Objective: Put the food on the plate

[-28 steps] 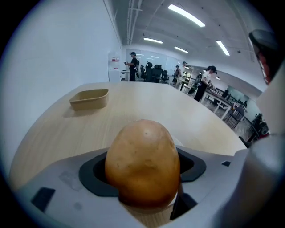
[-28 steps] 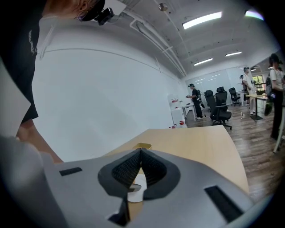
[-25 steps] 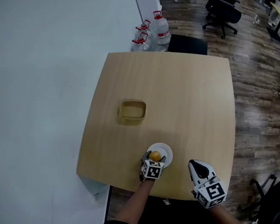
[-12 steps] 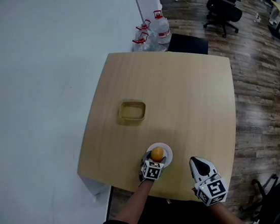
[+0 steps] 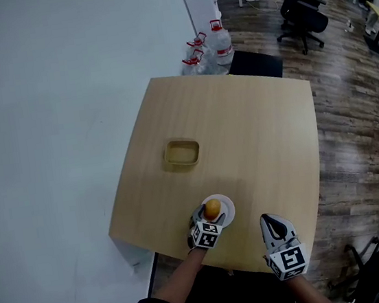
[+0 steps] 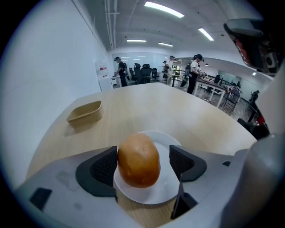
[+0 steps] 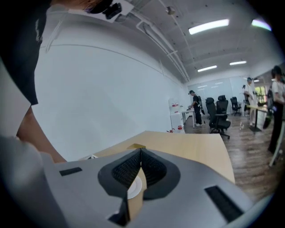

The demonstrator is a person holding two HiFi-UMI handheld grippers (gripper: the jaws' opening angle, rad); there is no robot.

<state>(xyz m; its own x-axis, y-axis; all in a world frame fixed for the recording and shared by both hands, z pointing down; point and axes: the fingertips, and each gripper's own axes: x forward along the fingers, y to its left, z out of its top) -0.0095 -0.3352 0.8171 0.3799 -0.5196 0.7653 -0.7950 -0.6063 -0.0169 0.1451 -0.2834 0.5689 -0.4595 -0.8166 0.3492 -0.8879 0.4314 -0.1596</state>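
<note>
A round golden-brown bun [image 5: 212, 209] stands on the small white plate [image 5: 227, 209] near the table's front edge. My left gripper [image 5: 210, 215] straddles it from the near side and is open. In the left gripper view the bun [image 6: 138, 160] lies against the left pad, a gap separates it from the right pad, and the plate [image 6: 160, 189] shows beneath it. My right gripper [image 5: 271, 221] hovers to the right of the plate with nothing in it. Its jaws [image 7: 139, 167] are shut, and a sliver of the plate [image 7: 135, 187] shows behind them.
A tan rectangular tray [image 5: 181, 153] sits further back on the wooden table [image 5: 257, 138], also seen as the tray [image 6: 84, 112]. Water bottles [image 5: 220, 39] and a black chair [image 5: 254, 64] stand beyond the far edge. A white wall runs along the left.
The bun and my left gripper edged slightly forward over the plate. My right gripper has barely moved.
</note>
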